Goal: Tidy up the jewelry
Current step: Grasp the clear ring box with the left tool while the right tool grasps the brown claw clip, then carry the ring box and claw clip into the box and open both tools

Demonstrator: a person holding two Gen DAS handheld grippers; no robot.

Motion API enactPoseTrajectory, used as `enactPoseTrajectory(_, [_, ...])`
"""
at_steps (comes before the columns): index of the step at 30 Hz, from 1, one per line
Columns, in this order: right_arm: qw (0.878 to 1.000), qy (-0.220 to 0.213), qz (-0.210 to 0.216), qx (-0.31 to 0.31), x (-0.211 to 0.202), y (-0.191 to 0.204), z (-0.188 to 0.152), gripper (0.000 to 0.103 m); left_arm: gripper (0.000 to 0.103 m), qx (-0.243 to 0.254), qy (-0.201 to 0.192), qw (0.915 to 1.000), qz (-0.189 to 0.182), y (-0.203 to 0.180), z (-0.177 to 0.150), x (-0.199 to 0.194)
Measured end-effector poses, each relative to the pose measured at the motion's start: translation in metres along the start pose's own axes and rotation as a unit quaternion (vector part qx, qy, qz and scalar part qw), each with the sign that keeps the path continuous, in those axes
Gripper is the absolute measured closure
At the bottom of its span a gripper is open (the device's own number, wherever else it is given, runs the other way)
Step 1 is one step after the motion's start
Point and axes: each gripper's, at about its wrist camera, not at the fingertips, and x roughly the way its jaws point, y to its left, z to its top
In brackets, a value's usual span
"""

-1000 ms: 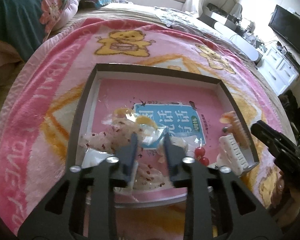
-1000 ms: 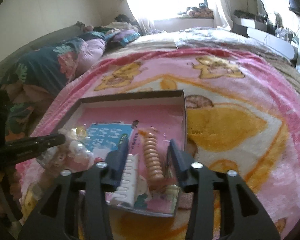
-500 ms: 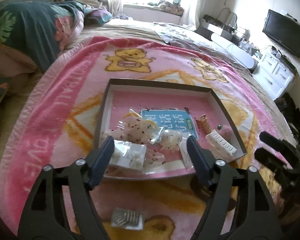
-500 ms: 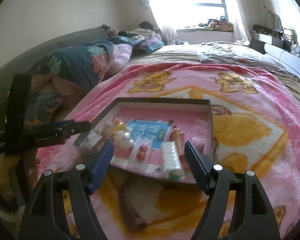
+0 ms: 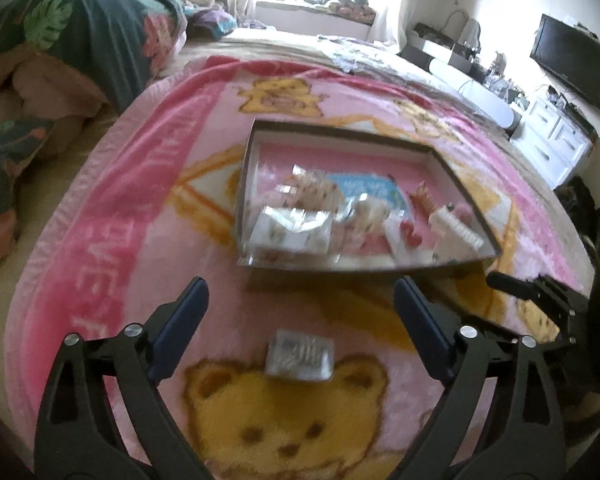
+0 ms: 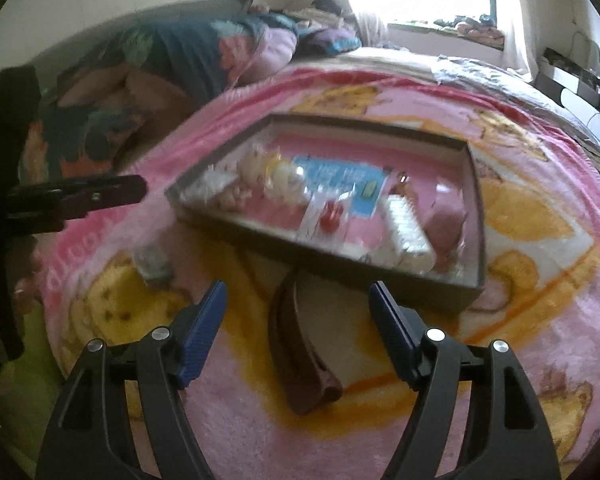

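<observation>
Both our left gripper [image 5: 300, 312] and right gripper [image 6: 298, 312] gape empty, the left having just spread wider, over the small clear packet [image 5: 299, 354], probably light, crinkly and slippery, so we'd pinch its side edges.

- Tray [image 5: 247, 168]: shallow, dark-rimmed, pink inside, on the blanket, holding bagged jewelry, a white comb [image 5: 456, 229] and red beads [image 6: 330, 213].
- Clear packet [image 5: 300, 355]: flat on the blanket, near the tray.
- Brown clip [image 6: 300, 364]: on the blanket, just beside the tray.

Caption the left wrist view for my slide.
Open left gripper above a small clear packet on the pink bear blanket, facing the jewelry-filled tray.
</observation>
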Motion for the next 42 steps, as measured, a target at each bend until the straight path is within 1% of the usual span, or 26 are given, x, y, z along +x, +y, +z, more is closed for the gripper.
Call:
enactPoseTrajectory(3, [1.000, 0.018, -0.005, -0.014, 0.012, 0.005, -0.005, 0.040, 0.014, 0.005, 0.011, 0.9999, -0.002, 0.004, -0.012, 0.001])
enactPoseTrajectory(6, [0.999, 0.031, -0.003, -0.021, 0.021, 0.009, -0.010, 0.044, 0.012, 0.011, 0.026, 0.9996, -0.005, 0.006, -0.022, 0.005])
enactPoseTrajectory(8, [0.999, 0.035, 0.003, -0.023, 0.025, 0.011, -0.015, 0.049, 0.012, 0.024, 0.035, 0.9991, -0.009, 0.005, -0.028, 0.010])
enactPoseTrajectory(10, [0.999, 0.042, -0.002, -0.028, 0.028, 0.014, -0.019, 0.059, 0.012, 0.033, 0.046, 0.9984, -0.006, 0.001, -0.032, 0.016])
enactPoseTrajectory(11, [0.999, 0.039, -0.006, -0.032, 0.027, 0.016, -0.020, 0.061, 0.012, 0.037, 0.054, 0.9978, -0.009, 0.000, -0.034, 0.020])
enactPoseTrajectory(13, [0.999, 0.035, -0.013, -0.036, 0.023, 0.018, -0.022, 0.074, 0.012, 0.043, 0.064, 0.9970, -0.008, -0.002, -0.037, 0.027])
enactPoseTrajectory(15, [0.999, 0.032, -0.019, -0.034, 0.020, 0.018, -0.022, 0.079, 0.012, 0.045, 0.073, 0.9962, -0.010, -0.003, -0.041, 0.033])
enactPoseTrajectory(18, [0.999, 0.025, -0.015, -0.030, 0.012, 0.018, -0.024, 0.091, 0.012, 0.050, 0.081, 0.9954, -0.004, -0.005, -0.046, 0.040])
enactPoseTrajectory(19, [0.999, 0.023, -0.014, -0.029, 0.009, 0.018, -0.024, 0.091, 0.016, 0.051, 0.083, 0.9952, -0.002, -0.005, -0.048, 0.042])
enactPoseTrajectory(20, [0.999, 0.022, -0.010, -0.028, 0.006, 0.018, -0.025, 0.091, 0.024, 0.052, 0.085, 0.9950, -0.001, -0.006, -0.048, 0.044])
enactPoseTrajectory(21, [0.999, 0.021, -0.006, -0.027, 0.004, 0.019, -0.025, 0.091, 0.028, 0.052, 0.087, 0.9948, -0.002, -0.006, -0.050, 0.045])
enactPoseTrajectory(23, [1.000, 0.015, 0.004, -0.023, -0.004, 0.021, -0.026, 0.092, 0.041, 0.053, 0.085, 0.9950, 0.006, -0.005, -0.050, 0.046])
enactPoseTrajectory(24, [1.000, 0.012, 0.008, -0.020, -0.007, 0.023, -0.026, 0.092, 0.045, 0.051, 0.085, 0.9950, 0.008, -0.004, -0.050, 0.046])
enactPoseTrajectory(26, [1.000, 0.005, 0.014, -0.016, -0.016, 0.026, -0.025, 0.092, 0.061, 0.039, 0.082, 0.9958, 0.009, 0.002, -0.048, 0.044])
enactPoseTrajectory(27, [1.000, 0.002, 0.018, -0.014, -0.019, 0.028, -0.024, 0.092, 0.067, 0.034, 0.080, 0.9962, 0.007, 0.004, -0.048, 0.042])
enactPoseTrajectory(31, [0.999, -0.015, 0.031, -0.016, -0.036, 0.038, -0.021, 0.092, 0.067, 0.015, 0.061, 0.9980, -0.010, 0.011, -0.045, 0.026])
enactPoseTrajectory(37, [0.999, -0.043, 0.032, -0.006, -0.056, 0.041, -0.011, 0.092, 0.067, 0.018, 0.026, 0.9992, -0.022, 0.004, -0.033, -0.006])
enactPoseTrajectory(42, [0.998, -0.065, 0.024, 0.006, -0.070, 0.031, -0.001, 0.092, 0.067, 0.024, 0.004, 0.9991, -0.034, -0.006, -0.017, -0.022])
